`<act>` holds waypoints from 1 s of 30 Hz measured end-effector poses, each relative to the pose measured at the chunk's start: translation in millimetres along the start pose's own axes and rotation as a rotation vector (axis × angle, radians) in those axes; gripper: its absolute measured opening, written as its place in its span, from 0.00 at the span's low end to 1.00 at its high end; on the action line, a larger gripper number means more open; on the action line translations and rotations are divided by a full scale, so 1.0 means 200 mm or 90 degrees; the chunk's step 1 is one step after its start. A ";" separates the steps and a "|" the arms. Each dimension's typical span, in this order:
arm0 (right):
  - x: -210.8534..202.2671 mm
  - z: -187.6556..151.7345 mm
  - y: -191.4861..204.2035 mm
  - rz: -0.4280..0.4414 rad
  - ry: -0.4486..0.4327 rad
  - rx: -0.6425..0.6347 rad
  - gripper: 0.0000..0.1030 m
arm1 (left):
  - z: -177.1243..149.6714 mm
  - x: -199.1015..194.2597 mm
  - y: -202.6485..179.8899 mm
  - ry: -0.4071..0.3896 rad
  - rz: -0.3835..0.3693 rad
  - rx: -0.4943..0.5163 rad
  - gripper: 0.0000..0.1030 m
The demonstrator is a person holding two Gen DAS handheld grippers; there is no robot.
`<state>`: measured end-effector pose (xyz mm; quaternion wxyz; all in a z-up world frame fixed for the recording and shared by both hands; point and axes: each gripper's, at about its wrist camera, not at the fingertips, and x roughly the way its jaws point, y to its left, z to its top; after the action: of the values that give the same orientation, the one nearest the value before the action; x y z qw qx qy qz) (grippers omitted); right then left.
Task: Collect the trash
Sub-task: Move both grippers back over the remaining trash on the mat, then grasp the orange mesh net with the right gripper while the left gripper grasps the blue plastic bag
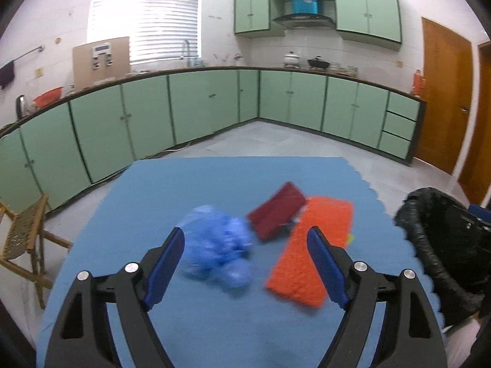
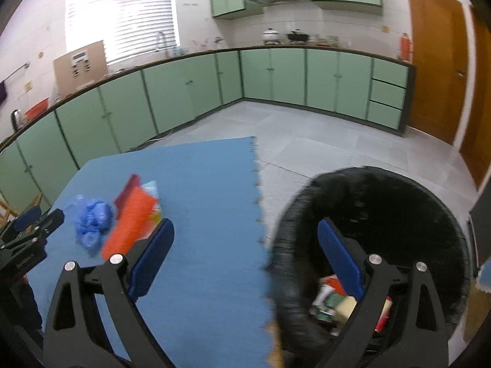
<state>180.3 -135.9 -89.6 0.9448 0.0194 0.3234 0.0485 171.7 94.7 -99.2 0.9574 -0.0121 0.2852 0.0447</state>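
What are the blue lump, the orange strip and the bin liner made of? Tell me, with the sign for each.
Blue lump: probably thin plastic film, crumpled and slightly translucent; blur leaves it open.
Orange strip: seemingly a fuzzy cloth or sponge pad, with a matte, nubby surface.
Bin liner: apparently black plastic, wrinkled and gathered over the rim.

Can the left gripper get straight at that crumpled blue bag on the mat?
Probably yes. The left gripper is open and empty, and the crumpled blue bag lies just ahead of it on the blue mat, with nothing between them.
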 end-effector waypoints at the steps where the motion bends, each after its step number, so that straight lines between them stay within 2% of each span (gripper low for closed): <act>1: 0.02 0.00 0.05 0.007 0.000 -0.006 0.89 | 0.00 0.01 0.03 0.001 0.008 -0.004 0.78; 8: 0.16 0.00 0.34 0.044 0.013 -0.044 0.89 | -0.05 0.06 0.17 0.011 0.038 -0.009 0.78; 12: 0.24 -0.01 0.44 0.056 0.027 -0.061 0.88 | -0.08 0.11 0.23 0.026 0.046 -0.014 0.78; 15: 0.30 -0.02 0.51 0.058 0.040 -0.073 0.81 | -0.10 0.13 0.27 0.033 0.051 -0.019 0.78; 23: 0.41 -0.04 0.60 0.058 0.062 -0.081 0.76 | -0.12 0.19 0.32 0.042 0.056 -0.035 0.78; 26: 0.45 -0.05 0.63 0.062 0.072 -0.083 0.69 | -0.12 0.22 0.34 0.047 0.056 -0.041 0.78; 30: 0.49 -0.06 0.67 0.076 0.090 -0.090 0.51 | -0.13 0.22 0.35 0.049 0.052 -0.046 0.78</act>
<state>239.7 6.9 -149.7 0.9142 -0.0317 0.3829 0.1288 188.9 166.8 -144.6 0.9419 -0.0369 0.3205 0.0935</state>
